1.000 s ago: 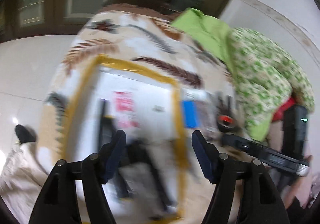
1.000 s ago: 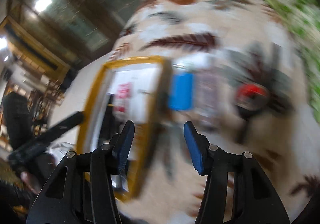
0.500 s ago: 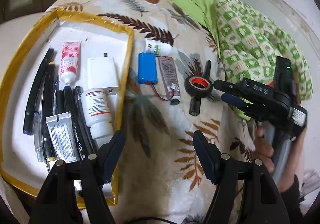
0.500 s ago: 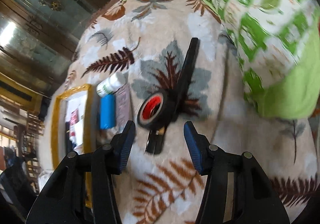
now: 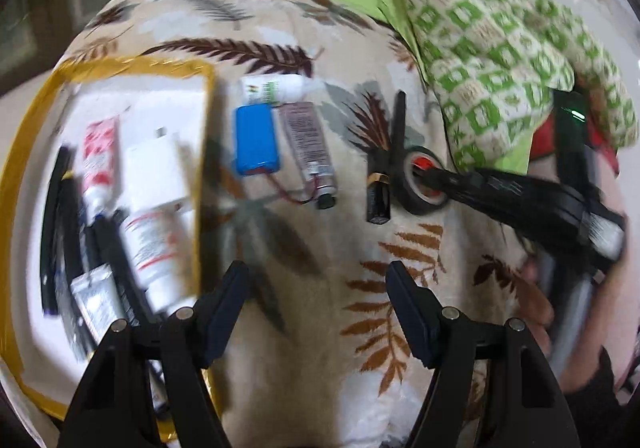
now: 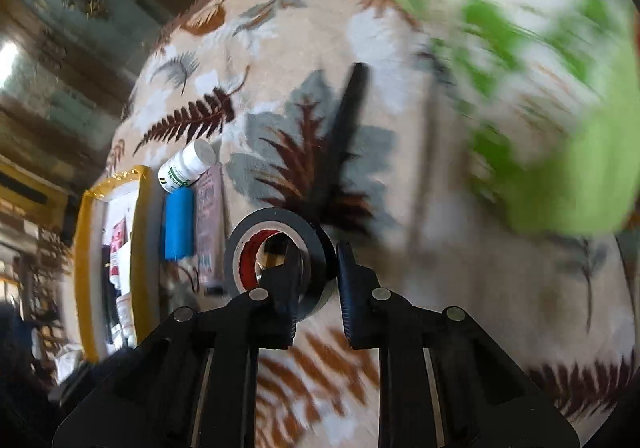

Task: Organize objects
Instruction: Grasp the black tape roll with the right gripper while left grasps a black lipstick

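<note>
The left claw (image 5: 316, 308) hangs with its two fingers spread wide apart and nothing between them, pointing forward and down. The right claw (image 6: 318, 288) has its fingers drawn close together: one finger (image 6: 290, 284) reaches inside a ring-shaped thing and the other (image 6: 352, 288) sits just outside its wall, though whether both pads press on it cannot be told. In the left wrist view, the right claw reaches in from the right, with the hand (image 5: 536, 300) that holds it blurred below.

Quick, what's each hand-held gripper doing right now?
Left hand-held gripper: open, holding nothing.
Right hand-held gripper: closing on the black tape roll, one finger through its hole.
</note>
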A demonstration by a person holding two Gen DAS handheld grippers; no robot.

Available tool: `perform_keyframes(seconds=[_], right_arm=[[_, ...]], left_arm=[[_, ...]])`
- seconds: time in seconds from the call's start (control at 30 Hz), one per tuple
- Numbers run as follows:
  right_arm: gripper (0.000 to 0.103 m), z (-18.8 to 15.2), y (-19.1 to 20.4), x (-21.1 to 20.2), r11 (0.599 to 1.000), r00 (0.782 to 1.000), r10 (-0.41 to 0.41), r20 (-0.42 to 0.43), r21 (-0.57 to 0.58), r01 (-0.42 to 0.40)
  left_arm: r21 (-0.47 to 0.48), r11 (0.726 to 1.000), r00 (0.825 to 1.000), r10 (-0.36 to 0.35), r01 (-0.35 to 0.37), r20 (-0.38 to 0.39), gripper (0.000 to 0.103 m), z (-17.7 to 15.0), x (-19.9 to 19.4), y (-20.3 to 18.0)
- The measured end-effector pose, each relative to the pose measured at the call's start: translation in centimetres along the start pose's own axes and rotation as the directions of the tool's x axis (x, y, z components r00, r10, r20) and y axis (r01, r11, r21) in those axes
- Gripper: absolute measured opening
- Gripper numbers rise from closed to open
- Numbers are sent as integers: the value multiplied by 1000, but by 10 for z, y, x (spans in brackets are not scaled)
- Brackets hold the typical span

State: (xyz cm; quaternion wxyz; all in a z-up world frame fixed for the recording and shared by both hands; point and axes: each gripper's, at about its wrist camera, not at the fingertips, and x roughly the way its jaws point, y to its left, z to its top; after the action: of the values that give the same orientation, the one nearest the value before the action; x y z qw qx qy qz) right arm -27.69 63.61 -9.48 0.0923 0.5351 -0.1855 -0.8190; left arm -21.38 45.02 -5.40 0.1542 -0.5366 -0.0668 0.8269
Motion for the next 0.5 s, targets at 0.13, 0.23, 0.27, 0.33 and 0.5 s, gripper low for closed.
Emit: perform_keyframes(seconds=[0.13, 0.23, 0.27, 0.33, 0.5], right_arm=[[17, -10, -28, -19, 998, 999, -50, 22, 30, 49], [17, -4, -34, -31, 989, 989, -135, 54, -49, 138], [17, 0, -34, -35, 983, 985, -160, 70, -80, 166], [17, 8, -38, -42, 970, 979, -189, 79, -136, 199], [17, -6, -29, -36, 933, 973, -224, 53, -279, 230]], left_arm=[[57, 998, 999, 19, -16, -39, 71, 19, 27, -22], [65, 998, 996, 9, -4, -84, 71, 34, 50, -35], [69, 998, 995, 14, -7, -96, 71, 38, 57, -39], [75, 997, 993, 31, -23, -111, 71, 44, 69, -47], [79, 996, 994, 50, -43, -93, 71, 55, 82, -57]])
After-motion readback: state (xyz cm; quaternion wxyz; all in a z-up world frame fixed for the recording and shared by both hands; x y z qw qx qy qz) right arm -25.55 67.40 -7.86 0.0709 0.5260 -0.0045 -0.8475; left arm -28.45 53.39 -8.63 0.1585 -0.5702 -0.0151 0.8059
